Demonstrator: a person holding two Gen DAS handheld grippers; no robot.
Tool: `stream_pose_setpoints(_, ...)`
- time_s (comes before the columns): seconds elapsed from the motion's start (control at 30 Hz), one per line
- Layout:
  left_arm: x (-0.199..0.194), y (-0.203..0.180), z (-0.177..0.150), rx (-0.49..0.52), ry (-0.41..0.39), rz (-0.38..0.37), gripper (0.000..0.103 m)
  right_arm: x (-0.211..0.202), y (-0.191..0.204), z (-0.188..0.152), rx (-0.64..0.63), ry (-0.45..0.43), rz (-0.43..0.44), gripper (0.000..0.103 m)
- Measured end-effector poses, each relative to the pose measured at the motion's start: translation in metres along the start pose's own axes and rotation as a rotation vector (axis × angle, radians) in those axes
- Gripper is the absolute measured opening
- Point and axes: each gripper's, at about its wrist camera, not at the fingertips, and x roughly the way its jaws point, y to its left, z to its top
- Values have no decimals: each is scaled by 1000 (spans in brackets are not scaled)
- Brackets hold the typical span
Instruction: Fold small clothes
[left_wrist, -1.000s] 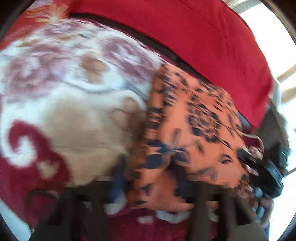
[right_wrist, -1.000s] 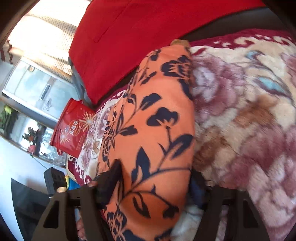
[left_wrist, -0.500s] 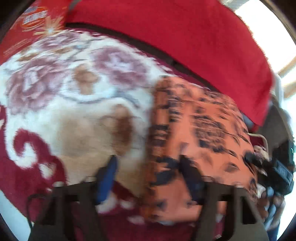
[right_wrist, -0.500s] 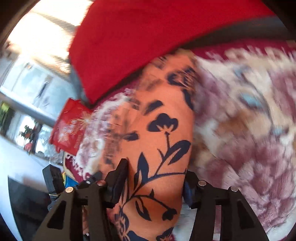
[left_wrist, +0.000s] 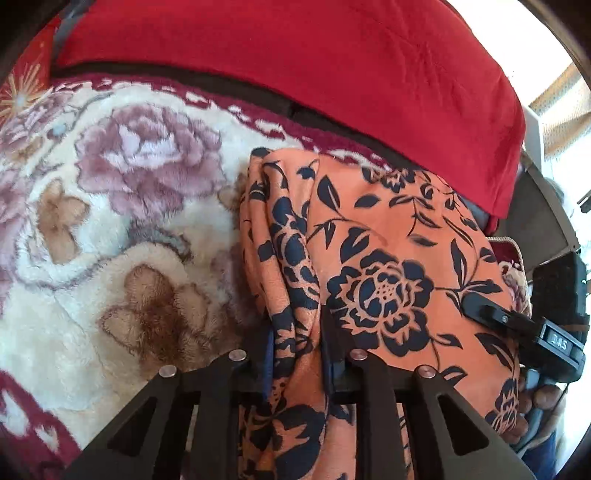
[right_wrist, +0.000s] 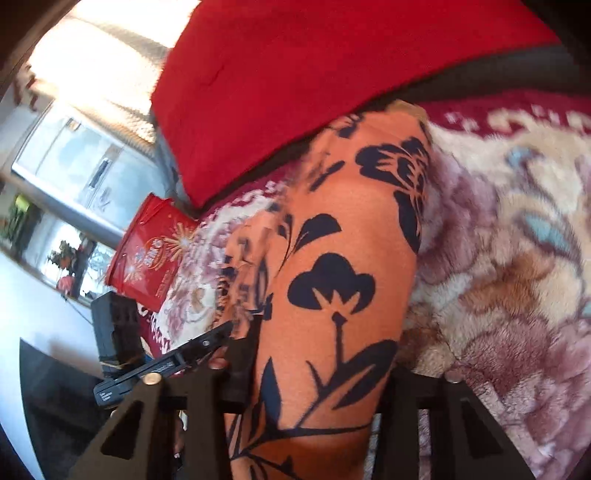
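Since a second ago, left gripper (left_wrist: 297, 345) shifted onto the orange floral garment (left_wrist: 376, 266), jaws just closing, pinching its bunched edge; right gripper (right_wrist: 325, 373) jaws closing around the other end. Garment stretches lengthwise away over floral fleece blanket (left_wrist: 122, 206), toward red cushion (left_wrist: 332, 62).

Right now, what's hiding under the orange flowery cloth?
Under the orange flowery cloth lies the fluffy rose blanket, showing all around it. Whatever else sits beneath is covered, so I cannot tell.

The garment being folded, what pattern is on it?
Orange garment with dark navy flowers and leaves; clearest in the left wrist view.
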Motion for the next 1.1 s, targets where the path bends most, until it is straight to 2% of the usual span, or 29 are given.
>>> stream_pose_setpoints(0.07,-15,-6,2,-24,-26,-61,19,-14,15,3,-50,-24,3,38)
stream_pose_setpoints(0.2,-43,-53,13,64,-119,-113,19,-59,36,17,-125,-109,11,38)
stream_pose_setpoints(0.27,-57,-77,23,93,-158,-162,19,-90,40,26,-154,-161,11,38)
stream_pose_setpoints(0.37,-66,-105,34,135,-180,-203,19,-135,35,40,-177,-227,-8,38)
stream_pose_setpoints(0.47,-54,-135,40,168,-169,-219,19,-160,17,48,-163,-252,-30,38)
stream_pose_setpoints(0.57,-26,-153,41,192,-152,-190,22,-167,-11,51,-125,-254,-42,38)
stream_pose_setpoints(0.63,5,-157,39,237,-121,-113,28,-160,-50,51,-35,-225,-50,46)
stream_pose_setpoints(0.67,11,-152,29,246,-103,-75,34,-155,-74,46,39,-227,-117,48)
stream_pose_setpoints(0.73,32,-139,18,256,-67,57,43,-151,-104,33,134,-229,-209,49)
stream_pose_setpoints(0.8,32,-122,8,256,-86,122,45,-151,-122,12,170,-244,-286,51)
stream_pose_setpoints(0.87,25,-114,0,262,-113,146,55,-159,-127,-4,169,-267,-285,51)
stream_pose_setpoints(0.97,10,-112,-14,284,-174,160,59,-178,-107,-16,106,-353,-326,51)
stream_pose_setpoints(1.0,1,-120,-18,299,-190,146,60,-182,-97,-19,89,-379,-330,51)
stream_pose_setpoints(1.1,-14,-147,-26,322,-240,82,73,-191,-70,-18,15,-440,-336,56)
